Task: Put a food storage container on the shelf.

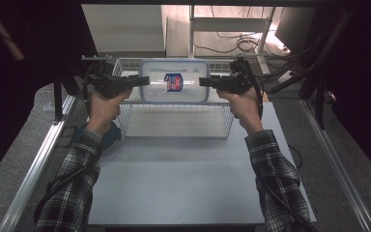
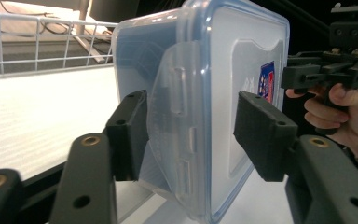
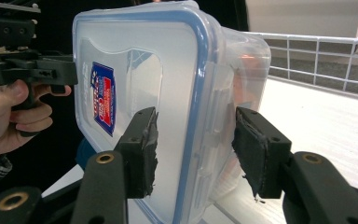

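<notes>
A clear plastic container [image 1: 154,92] with a blue-rimmed lid and a red and blue label [image 1: 174,82] hangs level over the back of a white wire basket [image 1: 174,137]. My left gripper [image 1: 142,80] is shut on its left end, and my right gripper [image 1: 205,82] is shut on its right end. In the left gripper view the jaws [image 2: 191,135] straddle the container [image 2: 214,70] at its side latch, one pad on the lid and one on the body. The right gripper view has the same hold [image 3: 193,144] on the container [image 3: 168,70].
The basket walls [image 2: 37,42] [image 3: 317,51] rise around a white floor under the container. A pale table [image 1: 174,183] stretches in front of the basket. A blue object [image 1: 112,137] lies by the left sleeve. Metal rails run along both table sides.
</notes>
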`<state>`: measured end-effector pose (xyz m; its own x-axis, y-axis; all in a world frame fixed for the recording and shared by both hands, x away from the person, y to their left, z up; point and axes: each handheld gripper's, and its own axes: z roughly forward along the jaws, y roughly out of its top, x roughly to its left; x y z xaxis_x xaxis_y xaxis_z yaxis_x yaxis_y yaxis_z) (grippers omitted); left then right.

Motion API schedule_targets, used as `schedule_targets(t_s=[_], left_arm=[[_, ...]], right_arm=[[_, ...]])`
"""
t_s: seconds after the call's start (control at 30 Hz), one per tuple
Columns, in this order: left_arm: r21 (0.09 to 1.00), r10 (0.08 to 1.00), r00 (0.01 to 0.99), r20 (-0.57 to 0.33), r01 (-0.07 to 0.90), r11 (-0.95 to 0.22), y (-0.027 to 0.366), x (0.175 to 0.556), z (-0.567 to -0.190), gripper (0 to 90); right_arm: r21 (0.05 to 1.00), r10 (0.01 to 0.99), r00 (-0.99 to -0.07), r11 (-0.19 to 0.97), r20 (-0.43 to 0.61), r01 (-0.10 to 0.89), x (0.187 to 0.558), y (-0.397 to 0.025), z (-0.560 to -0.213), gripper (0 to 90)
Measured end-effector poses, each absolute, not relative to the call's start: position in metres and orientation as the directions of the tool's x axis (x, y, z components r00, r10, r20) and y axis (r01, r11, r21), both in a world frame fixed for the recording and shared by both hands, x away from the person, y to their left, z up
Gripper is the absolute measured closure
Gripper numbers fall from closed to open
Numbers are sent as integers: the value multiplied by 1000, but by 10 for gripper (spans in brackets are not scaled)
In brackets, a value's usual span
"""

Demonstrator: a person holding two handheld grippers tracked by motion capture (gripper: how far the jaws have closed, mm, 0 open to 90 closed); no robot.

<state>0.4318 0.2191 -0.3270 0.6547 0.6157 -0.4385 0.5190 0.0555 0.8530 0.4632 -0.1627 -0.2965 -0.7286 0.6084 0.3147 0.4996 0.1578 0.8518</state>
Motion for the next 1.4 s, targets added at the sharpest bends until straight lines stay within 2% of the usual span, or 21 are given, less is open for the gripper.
schedule_targets(t_s=[0.07,0.2,0.27,0.43,0.6,0.7,0.87,1.07,1.4], left_arm=[[857,618,659,-429,512,49,217,431,-327,398],[865,662,649,-376,502,-1,211,432,-326,385],[860,666,641,-380,511,-2,212,434,-328,354],[858,672,632,-387,514,11,216,438,-330,336],[873,776,566,-277,485,-42,212,435,-324,291],[877,782,572,-248,475,-70,209,432,-324,303],[874,763,579,-287,484,-38,206,433,-324,429],[868,763,560,-323,497,3,203,435,-325,437],[872,762,561,-322,489,8,202,434,-326,438]], right_arm=[[852,621,-721,158,307,499,463,-162,-297,481],[846,650,-713,202,262,494,463,-156,-301,467],[840,667,-705,220,242,496,464,-152,-304,448],[833,660,-697,195,280,518,466,-154,-309,470],[836,665,-688,173,291,521,464,-154,-308,472],[856,689,-681,173,247,486,462,-155,-305,525],[863,700,-676,173,231,474,461,-153,-302,544],[868,714,-665,170,217,466,461,-153,-301,544],[870,723,-659,172,207,462,461,-154,-301,518]])
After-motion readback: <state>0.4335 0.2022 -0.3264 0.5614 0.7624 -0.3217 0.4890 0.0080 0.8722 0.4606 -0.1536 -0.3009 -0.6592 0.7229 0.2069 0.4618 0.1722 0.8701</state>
